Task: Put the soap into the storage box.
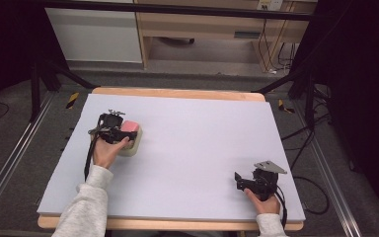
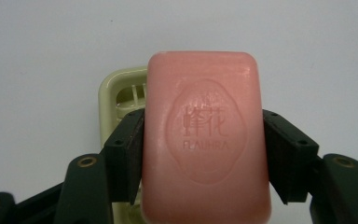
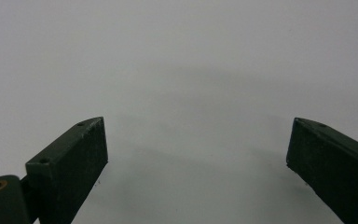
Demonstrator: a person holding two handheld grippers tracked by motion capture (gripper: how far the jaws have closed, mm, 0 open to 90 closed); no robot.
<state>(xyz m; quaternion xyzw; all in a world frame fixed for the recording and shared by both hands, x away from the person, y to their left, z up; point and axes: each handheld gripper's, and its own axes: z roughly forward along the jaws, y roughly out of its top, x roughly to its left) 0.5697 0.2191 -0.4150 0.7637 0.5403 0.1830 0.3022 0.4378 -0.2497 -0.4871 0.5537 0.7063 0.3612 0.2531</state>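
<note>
- We held the left gripper (image 2: 204, 140) with its jaws pinching a pink soap bar (image 2: 205, 135), one black jaw pressed flat against each long side of the bar.
- In the left gripper view the soap bar sat squarely between the jaws, its stamped face turned toward the camera; the raised mark read "FLAUHRA" under two characters.
- Behind the bar and past the left-hand jaw we saw a pale yellow soap dish (image 2: 116, 95) with a slatted floor; the bar covered most of it, and we could not tell whether the bar touched the dish or hung just above it.
- From the high view the left gripper (image 1: 112, 129), the soap bar (image 1: 130, 127) and the soap dish (image 1: 132, 146) clustered together on the near-left part of the tabletop (image 1: 197, 143), with our left hand (image 1: 106, 152) wrapped around the gripper's handle.
- We kept the right gripper (image 3: 198, 154) with its jaws spread wide apart, nothing between them but the bare pale tabletop.
- In the high view the right gripper (image 1: 239, 178) rested low over the near-right part of the tabletop in our right hand (image 1: 264, 202), well apart from the soap bar and its dish.
</note>
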